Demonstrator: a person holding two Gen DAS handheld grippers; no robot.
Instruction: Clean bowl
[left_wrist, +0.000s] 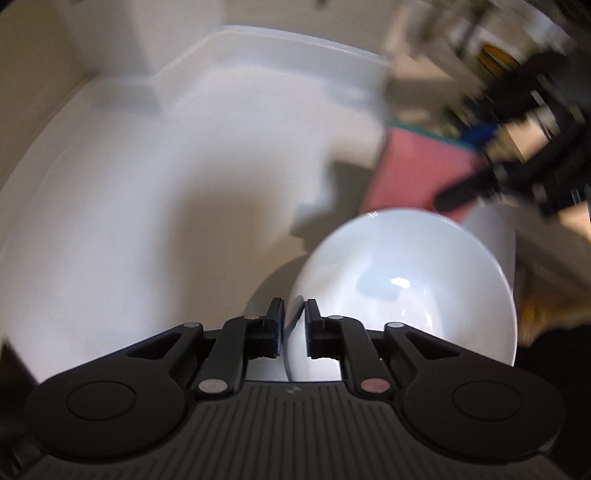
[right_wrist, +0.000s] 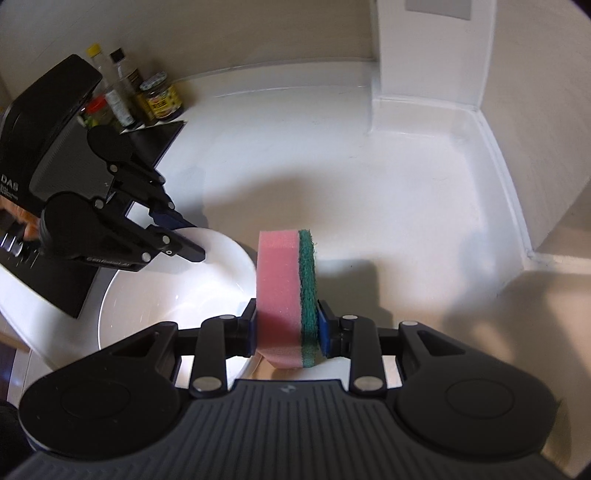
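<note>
The left gripper (left_wrist: 294, 325) straddles the rim of a glossy white ceramic bowl (left_wrist: 406, 291), one of its black fingers (left_wrist: 275, 325) outside the wall and the other inside; a slim gap shows at the outer pad. The bowl stands tilted over the white tabletop (left_wrist: 147, 192). Beyond it, towards the tabletop's right edge, a pink sponge with a green backing (left_wrist: 421, 166) sits in the blurred right gripper (left_wrist: 465, 192).
</note>
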